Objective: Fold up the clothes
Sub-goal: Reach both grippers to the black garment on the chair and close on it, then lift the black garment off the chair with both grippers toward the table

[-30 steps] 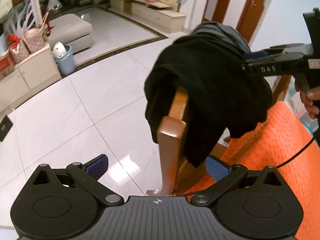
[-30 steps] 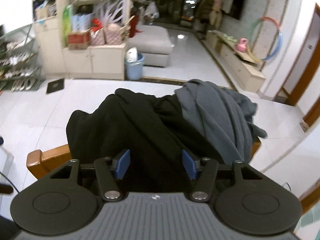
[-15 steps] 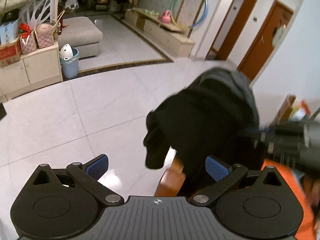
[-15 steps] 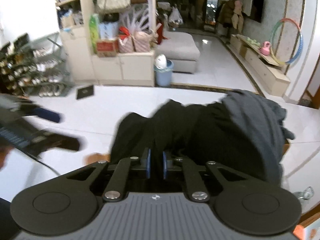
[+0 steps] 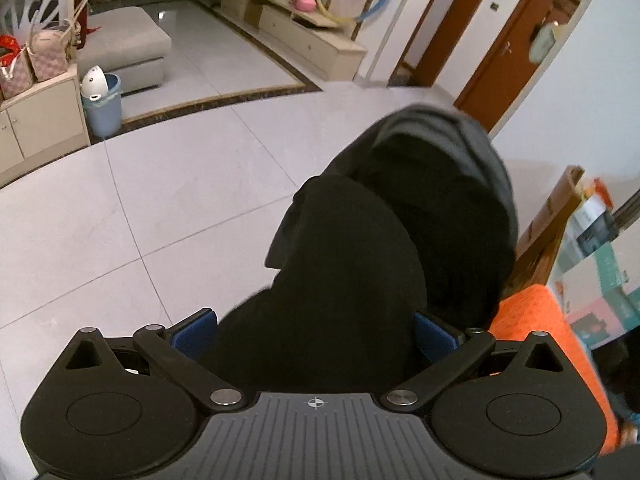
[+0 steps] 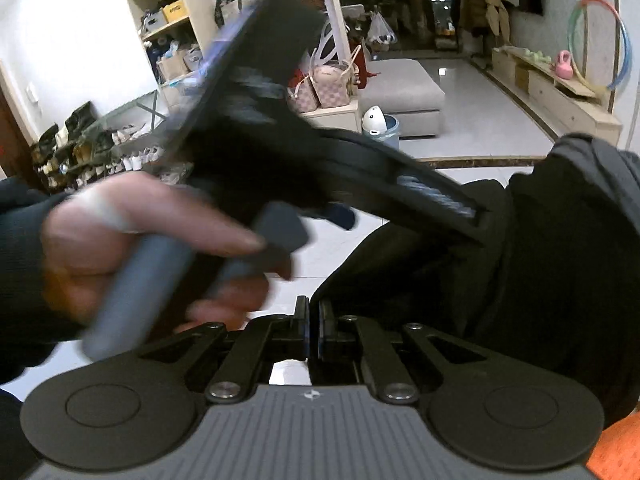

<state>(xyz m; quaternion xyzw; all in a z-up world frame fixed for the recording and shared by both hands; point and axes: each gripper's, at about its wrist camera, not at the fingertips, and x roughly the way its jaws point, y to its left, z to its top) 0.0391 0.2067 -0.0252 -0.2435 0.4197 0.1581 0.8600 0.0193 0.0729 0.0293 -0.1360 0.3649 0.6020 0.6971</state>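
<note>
Left wrist view: my left gripper (image 5: pixel 316 330) is standing wide, its blue pads (image 5: pixel 196 334) flanking a hump of the black garment (image 5: pixel 344 280) without pressing on it.
Black garment: it is bulging up between those fingers, with a grey garment (image 5: pixel 472 140) piled behind it.
Surroundings: an orange cushion (image 5: pixel 548 344) is lying to the right, white floor tiles (image 5: pixel 160 184) to the left.
Right wrist view: my right gripper (image 6: pixel 313 326) is drawn to a narrow slit, its pads nearly meeting; I cannot tell whether cloth is caught there.
Left hand (image 6: pixel 132 248): it is gripping the other tool's grey handle, blurred, crossing just above my right fingers.
Clothes: the dark pile (image 6: pixel 532 264) is filling the right side.
</note>
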